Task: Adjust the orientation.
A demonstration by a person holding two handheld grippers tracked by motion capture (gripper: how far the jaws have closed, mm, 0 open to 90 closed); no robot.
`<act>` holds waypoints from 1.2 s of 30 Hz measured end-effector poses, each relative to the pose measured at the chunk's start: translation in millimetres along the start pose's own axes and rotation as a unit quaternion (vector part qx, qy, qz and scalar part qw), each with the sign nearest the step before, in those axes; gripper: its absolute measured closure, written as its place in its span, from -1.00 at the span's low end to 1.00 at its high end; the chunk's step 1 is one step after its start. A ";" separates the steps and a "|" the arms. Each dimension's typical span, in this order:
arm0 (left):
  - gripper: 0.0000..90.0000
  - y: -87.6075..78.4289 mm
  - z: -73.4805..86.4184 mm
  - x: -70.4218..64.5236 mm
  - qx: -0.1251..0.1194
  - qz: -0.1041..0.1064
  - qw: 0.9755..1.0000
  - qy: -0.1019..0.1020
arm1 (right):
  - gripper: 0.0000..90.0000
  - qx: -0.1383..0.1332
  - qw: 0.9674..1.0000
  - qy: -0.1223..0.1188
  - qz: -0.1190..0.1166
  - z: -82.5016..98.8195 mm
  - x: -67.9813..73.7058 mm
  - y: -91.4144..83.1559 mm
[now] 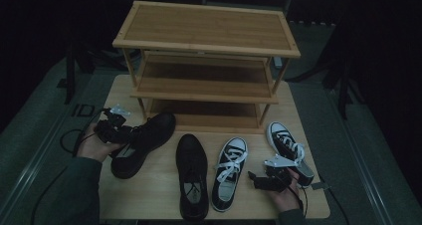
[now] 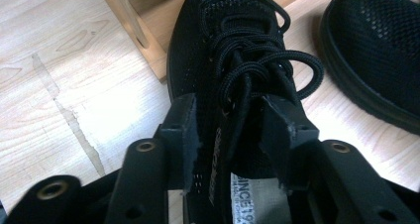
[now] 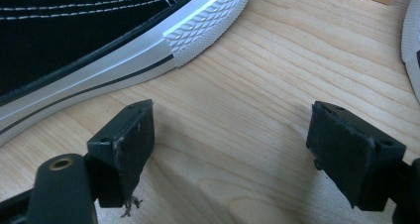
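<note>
We see the left hand-held gripper (image 2: pixel 230 130) reaching level over the black mesh shoe (image 1: pixel 142 143) at the desk's (image 1: pixel 154 195) left edge — jaws parted astride its tongue, pads not pressing. The right hand-held gripper (image 3: pixel 230 149) hangs low over bare desk beside a black-and-white sneaker (image 3: pixel 99 40) — jaws wide open, empty.

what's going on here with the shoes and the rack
A person is working with four shoes in front of an empty wooden shoe rack on a table. The left gripper sits at the tongue of a black mesh shoe, its jaws either side of the tongue but apart from it. The right gripper rests open over bare table beside a black-and-white sneaker. None of the shoes is on the rack yet.
</note>
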State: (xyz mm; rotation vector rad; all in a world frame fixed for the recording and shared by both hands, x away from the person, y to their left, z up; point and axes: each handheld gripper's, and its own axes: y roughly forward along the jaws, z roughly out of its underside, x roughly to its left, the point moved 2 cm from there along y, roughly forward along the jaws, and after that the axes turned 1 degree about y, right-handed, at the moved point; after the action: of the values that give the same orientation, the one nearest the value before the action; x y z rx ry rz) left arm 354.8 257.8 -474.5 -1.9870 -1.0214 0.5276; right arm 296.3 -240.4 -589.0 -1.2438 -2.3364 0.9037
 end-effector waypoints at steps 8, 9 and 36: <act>0.04 -11.2 1.7 -5.0 -0.014 -0.006 1.000 -0.001 | -0.59 0.000 1.000 -0.001 -0.002 -0.5 0.0 0.5; 0.03 -12.2 1.9 -5.6 -0.016 -0.005 1.000 -0.002 | -0.59 0.001 1.000 -0.001 -0.002 -0.6 0.0 0.6; 0.13 -21.6 -7.6 -30.7 -0.032 0.008 0.999 0.002 | -0.59 0.000 1.000 -0.003 -0.003 -0.8 0.0 0.9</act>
State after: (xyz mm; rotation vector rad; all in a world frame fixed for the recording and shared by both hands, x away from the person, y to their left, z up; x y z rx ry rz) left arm 331.9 236.4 -452.5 -2.0529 -1.0310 0.5054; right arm 297.3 -239.8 -589.0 -1.2344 -2.3436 0.9078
